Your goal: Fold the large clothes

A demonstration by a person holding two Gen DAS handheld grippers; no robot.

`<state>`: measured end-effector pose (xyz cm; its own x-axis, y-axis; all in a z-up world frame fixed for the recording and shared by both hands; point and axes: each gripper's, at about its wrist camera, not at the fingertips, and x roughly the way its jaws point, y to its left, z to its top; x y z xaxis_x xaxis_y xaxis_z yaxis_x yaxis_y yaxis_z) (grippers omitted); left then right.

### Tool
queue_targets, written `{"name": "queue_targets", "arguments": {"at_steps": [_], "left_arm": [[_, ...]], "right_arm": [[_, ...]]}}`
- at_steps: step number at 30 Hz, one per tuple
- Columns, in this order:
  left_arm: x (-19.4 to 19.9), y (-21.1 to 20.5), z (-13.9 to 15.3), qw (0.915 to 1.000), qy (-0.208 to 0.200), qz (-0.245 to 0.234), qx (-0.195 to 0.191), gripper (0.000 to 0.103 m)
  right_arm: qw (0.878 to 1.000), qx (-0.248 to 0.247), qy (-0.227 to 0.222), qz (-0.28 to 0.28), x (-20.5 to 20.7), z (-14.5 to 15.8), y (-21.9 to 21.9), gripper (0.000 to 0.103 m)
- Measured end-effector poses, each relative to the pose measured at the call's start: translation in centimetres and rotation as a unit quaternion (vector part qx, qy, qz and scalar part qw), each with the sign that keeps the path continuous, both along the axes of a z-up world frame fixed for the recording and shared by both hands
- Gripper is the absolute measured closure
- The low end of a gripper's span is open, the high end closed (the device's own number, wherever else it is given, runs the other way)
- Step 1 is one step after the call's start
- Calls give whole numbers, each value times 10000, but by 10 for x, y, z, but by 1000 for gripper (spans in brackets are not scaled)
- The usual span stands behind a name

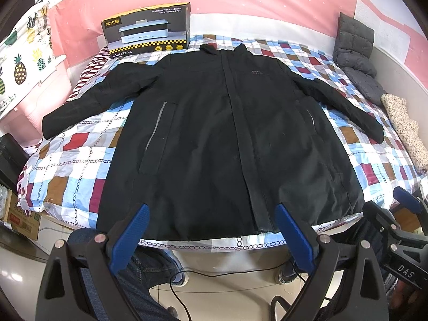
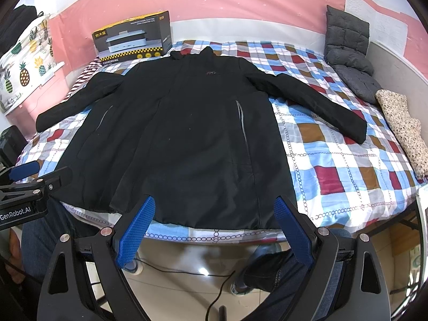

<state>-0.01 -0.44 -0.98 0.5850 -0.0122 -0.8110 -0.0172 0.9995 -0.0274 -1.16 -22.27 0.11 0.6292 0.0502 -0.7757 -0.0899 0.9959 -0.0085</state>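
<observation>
Jacket [image 1: 222, 139] spread flat on bed [image 1: 374, 160], hem at near edge, both tongs [image 1: 212, 211] [image 2: 214, 204] agape before it

L tool [image 1: 212, 210] & R tool [image 2: 215, 203] agape, empty.

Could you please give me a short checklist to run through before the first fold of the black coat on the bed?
1. Black coat lies flat, front up, closed down the middle: ok.
2. Both sleeves spread out to the sides, none tucked under the body: ok.
3. Left gripper open, holding nothing: ok.
4. Right gripper open, holding nothing: ok.
5. Room on the checked bedspread to fold: ok beside the sleeves; the appliance box stands close to the collar, touching or not: cannot tell.
6. Pocket zips shut: cannot tell.
</observation>
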Motion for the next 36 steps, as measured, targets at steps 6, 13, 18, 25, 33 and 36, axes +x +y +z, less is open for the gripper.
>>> {"name": "queue_targets", "arguments": {"at_steps": [6, 13, 18, 25, 33, 36], "left_arm": [[-1, -1, -4, 10000, 38, 7, -15, 7], [-1, -1, -4, 10000, 62, 3, -29, 7], [-1, -1, -5, 10000, 57, -5, -21, 7], [0, -2, -5, 10000, 82, -4, -15, 7], [5, -1, -8, 9999, 150, -24, -18, 7], [6, -1, -10, 9998, 186, -30, -15, 7]], "right_arm": [[10000, 0, 4, -5, 0, 0, 0, 12], [10000, -5, 12, -6, 1, -1, 1, 12], [10000, -5, 26, -4, 1, -2, 2, 12], [10000, -6, 37, -7, 1, -2, 2, 12], [10000, -16, 71, 9, 3, -5, 5, 12], [9999, -14, 117, 13, 8, -9, 3, 12]]}}
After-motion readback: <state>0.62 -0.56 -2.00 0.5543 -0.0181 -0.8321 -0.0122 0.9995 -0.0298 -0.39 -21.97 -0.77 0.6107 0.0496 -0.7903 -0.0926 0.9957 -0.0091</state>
